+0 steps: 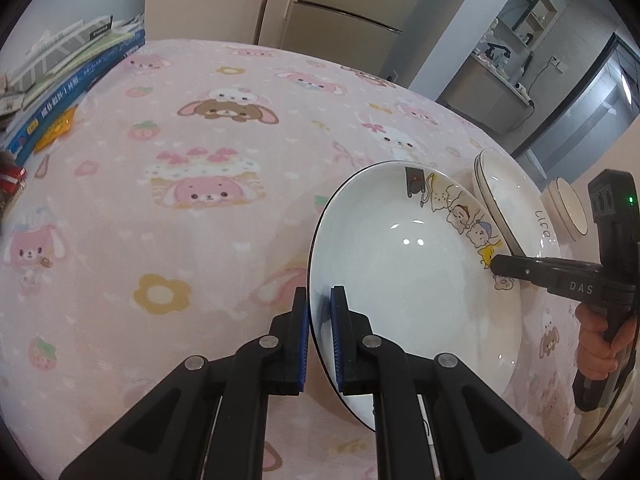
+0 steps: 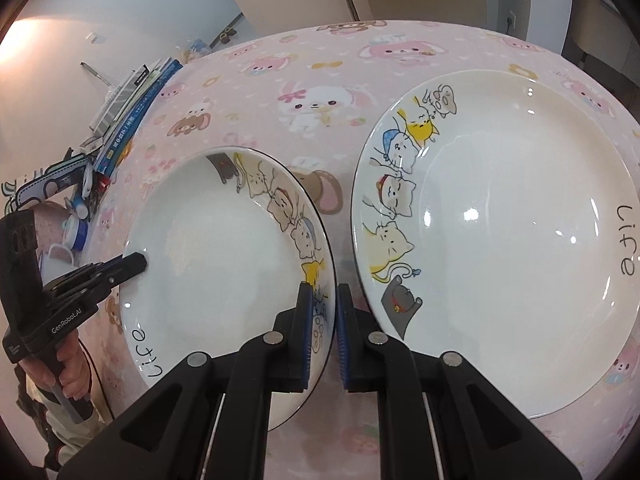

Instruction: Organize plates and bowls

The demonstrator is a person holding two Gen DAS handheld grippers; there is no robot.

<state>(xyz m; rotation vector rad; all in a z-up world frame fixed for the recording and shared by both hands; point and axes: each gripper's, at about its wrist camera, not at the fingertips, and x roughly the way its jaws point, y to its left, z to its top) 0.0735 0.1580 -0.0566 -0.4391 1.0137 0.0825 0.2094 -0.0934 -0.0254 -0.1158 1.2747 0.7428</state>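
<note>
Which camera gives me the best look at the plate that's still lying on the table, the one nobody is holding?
The right wrist view: the second cat plate lies face up, nearly whole, with its cat drawings and lettering clear. In the left wrist view, that plate shows only as a sliver behind the held plate and the right claw.

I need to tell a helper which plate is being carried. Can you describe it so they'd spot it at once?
On the pink cartoon tablecloth, two white cat-print plates sit side by side. The carried plate is the tilted one beside the books, left gripper and right gripper clamped on opposite rims. Its twin lies flat, ungripped.
</note>
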